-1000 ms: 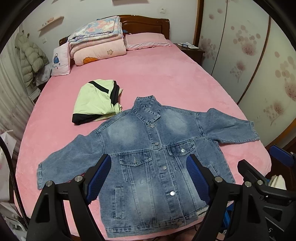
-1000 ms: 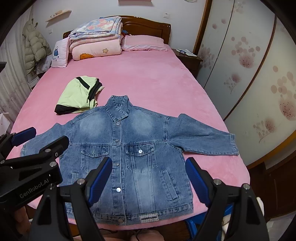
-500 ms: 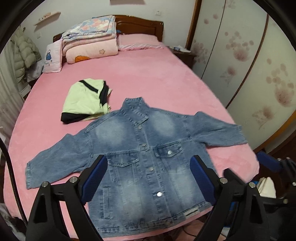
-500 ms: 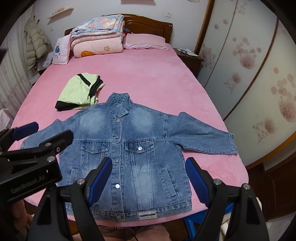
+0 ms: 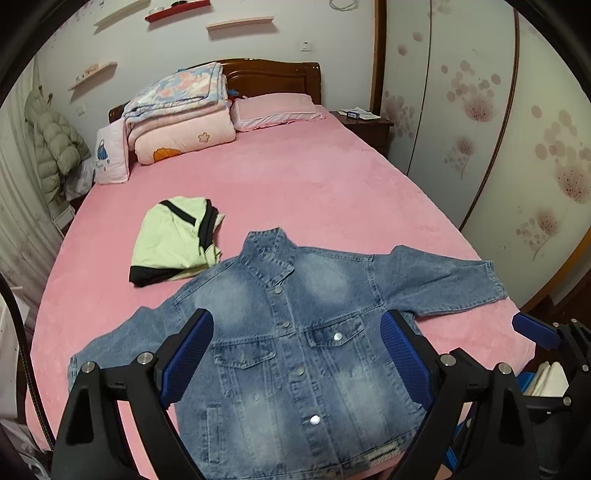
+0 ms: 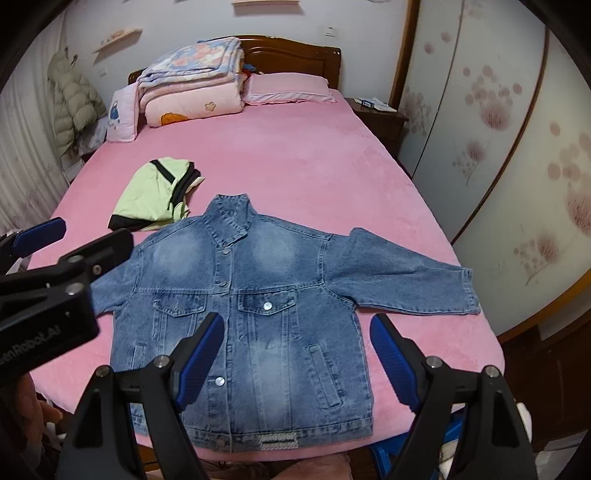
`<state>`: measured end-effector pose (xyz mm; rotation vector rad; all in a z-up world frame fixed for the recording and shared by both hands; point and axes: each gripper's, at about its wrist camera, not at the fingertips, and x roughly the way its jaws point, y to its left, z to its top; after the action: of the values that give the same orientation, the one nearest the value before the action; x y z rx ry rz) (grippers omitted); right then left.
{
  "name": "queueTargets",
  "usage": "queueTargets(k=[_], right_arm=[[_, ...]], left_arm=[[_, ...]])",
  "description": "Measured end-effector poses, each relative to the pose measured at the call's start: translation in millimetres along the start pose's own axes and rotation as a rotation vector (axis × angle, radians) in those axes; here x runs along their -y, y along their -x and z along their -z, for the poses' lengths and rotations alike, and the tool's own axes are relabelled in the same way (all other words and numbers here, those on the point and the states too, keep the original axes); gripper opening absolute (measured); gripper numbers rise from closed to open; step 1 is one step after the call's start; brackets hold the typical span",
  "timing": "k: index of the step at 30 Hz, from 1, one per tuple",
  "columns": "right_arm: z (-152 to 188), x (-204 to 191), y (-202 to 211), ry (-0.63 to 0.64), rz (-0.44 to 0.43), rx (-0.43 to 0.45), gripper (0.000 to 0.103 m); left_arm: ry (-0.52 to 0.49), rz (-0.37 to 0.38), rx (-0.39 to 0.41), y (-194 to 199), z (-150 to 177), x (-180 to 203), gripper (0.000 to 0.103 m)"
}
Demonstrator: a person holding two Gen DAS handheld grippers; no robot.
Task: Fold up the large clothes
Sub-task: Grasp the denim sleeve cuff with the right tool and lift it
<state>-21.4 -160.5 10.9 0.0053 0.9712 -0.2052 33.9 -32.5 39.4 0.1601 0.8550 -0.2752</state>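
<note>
right wrist view: "robot.ai" on left tongs (image 6: 40,236), opening, empty; right tongs (image 6: 297,356) released above denim jacket (image 6: 258,295).

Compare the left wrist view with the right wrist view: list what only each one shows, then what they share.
Only the left wrist view: the red wall shelf, and the right gripper at its right edge.

Only the right wrist view: the left gripper at its left edge, and the jacket's hem patch unobstructed.

Both: the denim jacket spread flat and buttoned on the pink bed, the folded green garment beyond its shoulder, stacked quilts, and open jaws holding nothing.
</note>
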Motion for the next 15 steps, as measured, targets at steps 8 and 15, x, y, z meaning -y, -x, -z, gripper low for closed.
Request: queueTargets(k=[8, 15], right_arm=[[-24.6, 114.6, -29.4, -0.124, -0.075, 0.007, 0.082], [-31.6, 225.5, -65.0, -0.241, -0.107, 0.051, 0.082]], left_arm=[[-0.029, 0.013, -0.066, -35.2, -40.6, 87.4, 0.096], [0.028, 0.077, -0.133, -91.3, -70.7, 166.6, 0.096]])
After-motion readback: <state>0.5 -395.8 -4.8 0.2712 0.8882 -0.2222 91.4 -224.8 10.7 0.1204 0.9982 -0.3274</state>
